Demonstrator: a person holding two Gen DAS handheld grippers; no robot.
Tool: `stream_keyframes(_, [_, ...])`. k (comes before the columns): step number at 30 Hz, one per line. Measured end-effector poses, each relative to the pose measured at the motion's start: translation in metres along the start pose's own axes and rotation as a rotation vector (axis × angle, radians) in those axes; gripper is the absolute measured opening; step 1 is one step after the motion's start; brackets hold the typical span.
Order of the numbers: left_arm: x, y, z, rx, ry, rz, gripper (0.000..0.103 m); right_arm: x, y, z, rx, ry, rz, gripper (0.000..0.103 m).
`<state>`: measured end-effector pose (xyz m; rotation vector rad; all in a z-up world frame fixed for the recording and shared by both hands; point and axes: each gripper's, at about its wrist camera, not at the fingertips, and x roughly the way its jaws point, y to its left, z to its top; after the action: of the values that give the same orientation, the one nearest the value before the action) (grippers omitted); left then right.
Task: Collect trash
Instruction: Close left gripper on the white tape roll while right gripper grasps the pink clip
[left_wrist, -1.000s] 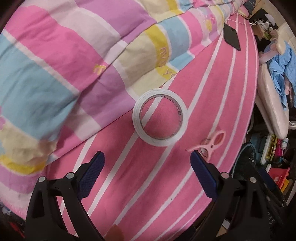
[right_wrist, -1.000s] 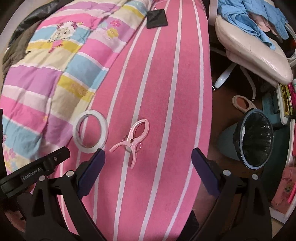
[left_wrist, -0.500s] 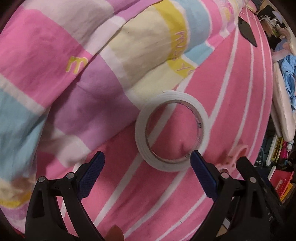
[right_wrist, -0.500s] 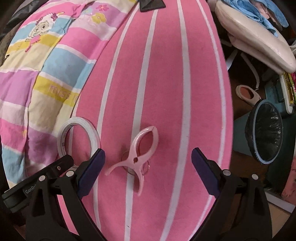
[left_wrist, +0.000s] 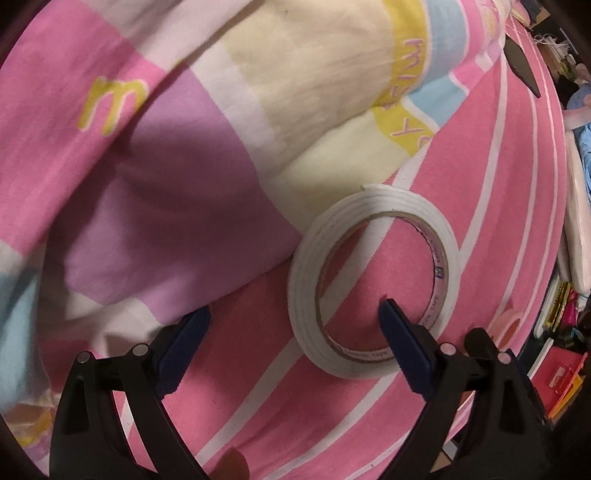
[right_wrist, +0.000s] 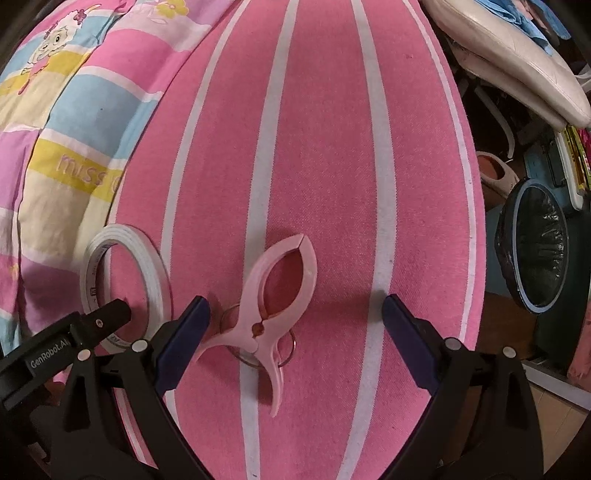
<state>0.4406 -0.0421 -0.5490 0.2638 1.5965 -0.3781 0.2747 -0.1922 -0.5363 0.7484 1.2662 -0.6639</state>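
Note:
A white tape roll (left_wrist: 306, 288) lies flat on the pink striped bed sheet (left_wrist: 491, 192), against the edge of a quilt. My left gripper (left_wrist: 291, 315) is open and low over it, right fingertip inside the ring's hole, left fingertip outside, so the jaws straddle the roll's left wall. A pink clothes peg (right_wrist: 273, 295) with a metal ring lies on the sheet between the open fingers of my right gripper (right_wrist: 295, 306). In the right wrist view the tape roll (right_wrist: 155, 273) sits left of the peg, with the left gripper's body over its near edge.
A pastel patchwork quilt (left_wrist: 184, 147) covers the bed's left side. Right of the bed's edge, a bin with a black liner (right_wrist: 535, 243) stands on the floor, beside a slipper (right_wrist: 491, 173) and a cream chair (right_wrist: 517, 66). A flat black object (left_wrist: 521, 62) lies far up the sheet.
Both grippers have come down and forward. The left one's right finger has moved inside the tape ring. The peg now lies between the right fingers. Both stay open.

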Motion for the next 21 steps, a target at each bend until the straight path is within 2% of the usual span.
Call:
stream_keyframes(4, [0.005,-0.01,0.001,0.007,0.01,0.039,0.086,0.005,0.0,-0.002,-0.005,-0.007,-0.02,0.094])
stream_keyframes(7, [0.003,-0.023,0.007,0.018,0.004,0.04,0.073,0.005,-0.001,-0.003,-0.016,-0.013,-0.018,0.093])
stream_keyframes(9, [-0.001,-0.029,0.006,0.027,-0.004,0.025,0.054,0.005,-0.001,-0.002,-0.026,-0.014,-0.02,0.091])
stream_keyframes(10, [-0.002,-0.031,0.007,0.034,-0.004,0.018,0.05,0.004,-0.001,-0.003,-0.029,-0.014,-0.021,0.089])
stream_keyframes(12, [-0.003,-0.034,0.008,0.039,-0.003,0.0,0.036,0.003,-0.001,-0.006,-0.037,-0.017,-0.026,0.086])
stream_keyframes(14, [-0.003,-0.035,0.01,0.035,-0.002,-0.01,0.029,0.002,-0.001,-0.006,-0.04,-0.019,-0.027,0.081])
stream_keyframes(18, [-0.004,-0.032,0.013,0.024,0.002,-0.027,0.02,-0.001,0.002,-0.006,-0.047,-0.023,-0.023,0.072])
stream_keyframes(21, [-0.005,-0.033,0.016,0.025,0.003,-0.039,0.017,-0.004,0.002,-0.005,-0.047,-0.028,-0.016,0.06])
